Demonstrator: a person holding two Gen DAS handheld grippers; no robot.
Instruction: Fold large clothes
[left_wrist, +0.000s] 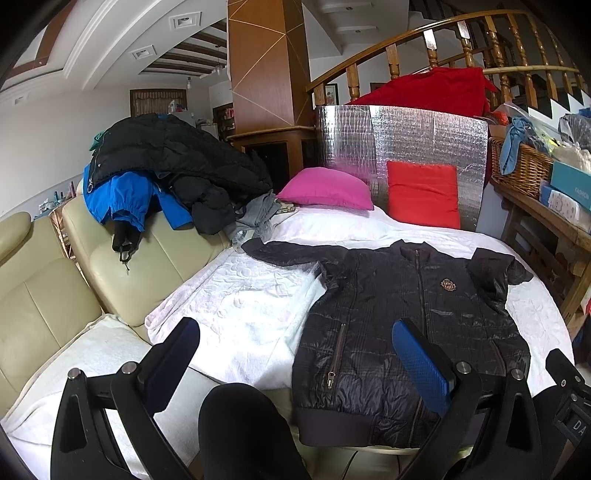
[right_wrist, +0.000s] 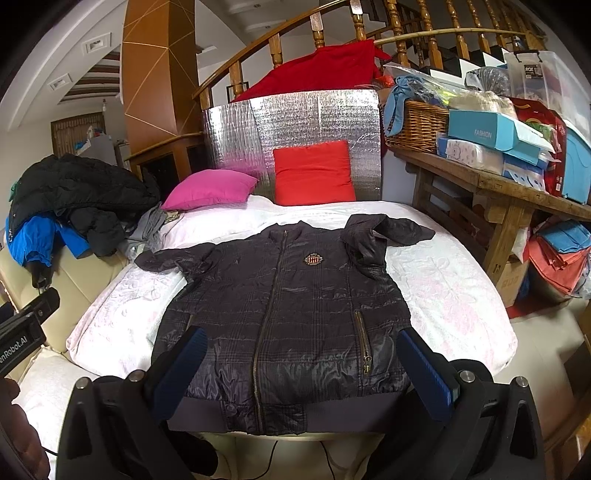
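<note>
A dark quilted zip jacket (left_wrist: 417, 325) with a chest badge lies face up and spread flat on a white bed cover (left_wrist: 236, 310); it also shows in the right wrist view (right_wrist: 288, 317). Its left sleeve stretches out; its right sleeve (right_wrist: 384, 232) is bent near the shoulder. My left gripper (left_wrist: 295, 354) is open and empty, held above the jacket's left hem side. My right gripper (right_wrist: 303, 362) is open and empty, held above the middle of the hem. The left gripper's body shows at the left edge of the right wrist view (right_wrist: 26, 325).
A pile of black and blue coats (left_wrist: 159, 170) lies on the cream sofa (left_wrist: 44, 295) at the left. A pink pillow (left_wrist: 328, 188) and a red pillow (left_wrist: 421, 192) lean at the bed's head against a silver foil board (left_wrist: 406, 133). A cluttered wooden table (right_wrist: 491, 184) stands at the right.
</note>
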